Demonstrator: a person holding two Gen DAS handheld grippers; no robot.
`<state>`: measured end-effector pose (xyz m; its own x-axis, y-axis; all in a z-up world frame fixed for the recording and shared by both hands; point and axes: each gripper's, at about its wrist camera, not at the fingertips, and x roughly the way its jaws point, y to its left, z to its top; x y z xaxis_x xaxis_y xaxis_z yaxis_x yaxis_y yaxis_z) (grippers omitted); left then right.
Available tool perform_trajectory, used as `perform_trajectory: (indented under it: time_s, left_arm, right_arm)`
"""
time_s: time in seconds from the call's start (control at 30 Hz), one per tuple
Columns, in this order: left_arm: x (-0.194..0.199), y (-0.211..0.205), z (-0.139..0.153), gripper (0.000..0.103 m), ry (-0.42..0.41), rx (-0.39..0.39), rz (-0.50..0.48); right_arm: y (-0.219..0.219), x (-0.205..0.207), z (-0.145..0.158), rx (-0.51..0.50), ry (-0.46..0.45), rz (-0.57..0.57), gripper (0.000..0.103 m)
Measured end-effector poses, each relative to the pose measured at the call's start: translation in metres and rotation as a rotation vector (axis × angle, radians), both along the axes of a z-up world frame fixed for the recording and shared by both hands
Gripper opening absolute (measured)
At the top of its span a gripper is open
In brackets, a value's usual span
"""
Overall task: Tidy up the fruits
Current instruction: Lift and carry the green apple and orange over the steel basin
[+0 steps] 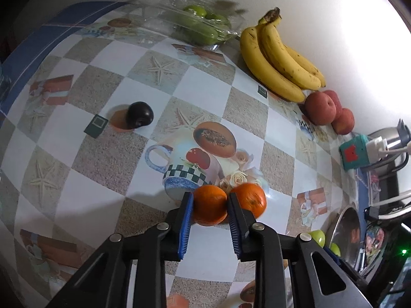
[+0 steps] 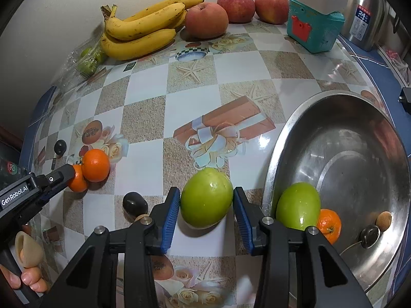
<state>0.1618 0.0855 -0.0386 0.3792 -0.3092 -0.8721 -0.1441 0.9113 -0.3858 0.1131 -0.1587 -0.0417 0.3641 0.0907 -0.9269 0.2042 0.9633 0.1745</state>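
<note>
In the left wrist view my left gripper (image 1: pixel 210 202) is shut on an orange (image 1: pixel 209 205) resting on the table, with a second orange (image 1: pixel 250 199) touching its right finger. In the right wrist view my right gripper (image 2: pixel 206 200) is closed around a green fruit (image 2: pixel 206 201) on the table, just left of the steel bowl (image 2: pixel 282 138). The bowl holds a green fruit (image 2: pixel 298 206), an orange (image 2: pixel 330 224), a dark plum (image 2: pixel 370 234) and a small brown fruit (image 2: pixel 384 220). The left gripper (image 2: pixel 73 177) also shows there at the two oranges.
Bananas (image 2: pixel 143 28), red apples (image 2: pixel 206 20) and a clear bag of green fruits (image 1: pixel 200 25) lie along the wall. A dark plum (image 1: pixel 140 115) sits far left; another (image 2: pixel 134 204) sits by my right gripper. A teal power strip (image 2: pixel 314 25) and a kettle (image 2: pixel 364 10) stand at the back right.
</note>
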Motion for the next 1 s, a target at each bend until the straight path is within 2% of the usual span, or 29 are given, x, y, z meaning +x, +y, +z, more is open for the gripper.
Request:
perform_trajectory:
  time_s: [0.13, 0.27, 0.33, 0.4, 0.47, 0.63, 0.67, 0.77, 1.0]
  left_arm:
    - [-0.001, 0.009, 0.006, 0.028, -0.013, 0.019, 0.038]
    - [0.000, 0.016, 0.011, 0.030, -0.036, -0.013, 0.052]
    - [0.001, 0.012, 0.011, 0.030, -0.041, 0.025, 0.039]
    - [0.002, 0.006, 0.011, 0.031, -0.050, 0.110, 0.022]
    - [0.003, 0.004, 0.009, 0.031, -0.045, 0.158, 0.019]
    - [0.003, 0.008, 0.004, 0.032, -0.026, 0.181, 0.034]
    - [0.003, 0.008, 0.003, 0.036, -0.023, 0.178, 0.030]
    - [0.003, 0.005, -0.003, 0.039, -0.001, 0.152, 0.023]
    - [0.002, 0.000, -0.003, 0.037, 0.000, 0.175, 0.008]
  right_arm:
    - [-0.001, -0.001, 0.000, 0.011, 0.001, -0.002, 0.044]
    - [-0.001, -0.002, 0.001, 0.015, 0.002, -0.005, 0.044]
    - [-0.002, -0.002, 0.001, 0.018, 0.003, -0.006, 0.044]
    - [-0.003, -0.002, 0.000, 0.025, 0.003, -0.007, 0.044]
    - [-0.003, -0.003, 0.000, 0.030, 0.003, -0.009, 0.044]
    - [-0.003, -0.003, 0.000, 0.031, 0.003, -0.010, 0.044]
    - [-0.003, -0.003, 0.000, 0.030, 0.003, -0.009, 0.044]
    - [-0.003, -0.004, 0.000, 0.029, 0.003, -0.008, 0.044]
    - [-0.002, -0.004, 0.000, 0.025, 0.000, -0.006, 0.044]
